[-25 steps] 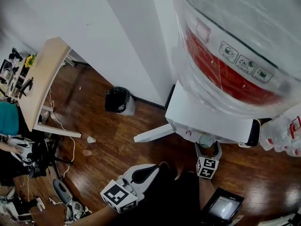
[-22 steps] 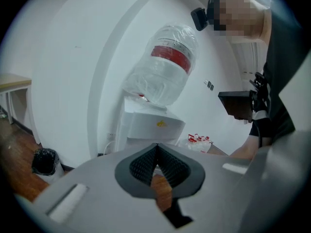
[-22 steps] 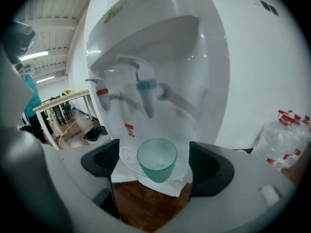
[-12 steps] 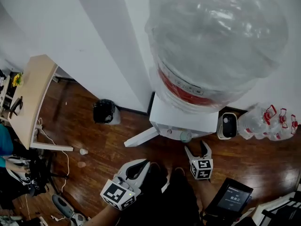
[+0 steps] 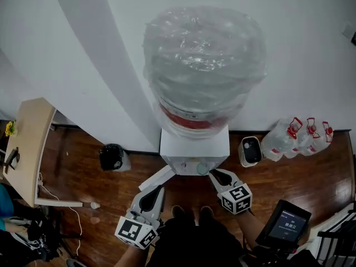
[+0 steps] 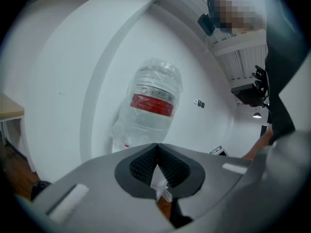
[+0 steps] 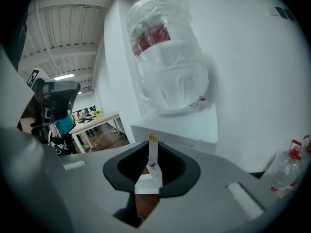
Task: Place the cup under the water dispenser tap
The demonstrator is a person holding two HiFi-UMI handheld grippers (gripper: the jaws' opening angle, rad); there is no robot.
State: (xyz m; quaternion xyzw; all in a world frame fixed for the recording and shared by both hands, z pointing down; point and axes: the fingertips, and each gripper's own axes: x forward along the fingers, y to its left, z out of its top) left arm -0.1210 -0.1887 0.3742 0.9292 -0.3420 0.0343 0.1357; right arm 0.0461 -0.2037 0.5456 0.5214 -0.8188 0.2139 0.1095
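dispenser (image 5: pixel 194 149) 1 | water bottle (image 5: pixel 203 65) 1 | jugs (image 5: pixel 299 139) 3 | bin (image 5: pixel 113 157) 1

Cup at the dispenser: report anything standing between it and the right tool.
Nothing visible does. The cup stands at the front of the water dispenser; the right tool is close beside it, its jaws closing with nothing between them.

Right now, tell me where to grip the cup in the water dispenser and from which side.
Grip the cup by its side wall just below the rim, coming from the front. It stands upright, round mouth up, in the front recess of the water dispenser, whose white body probably blocks the back and top.
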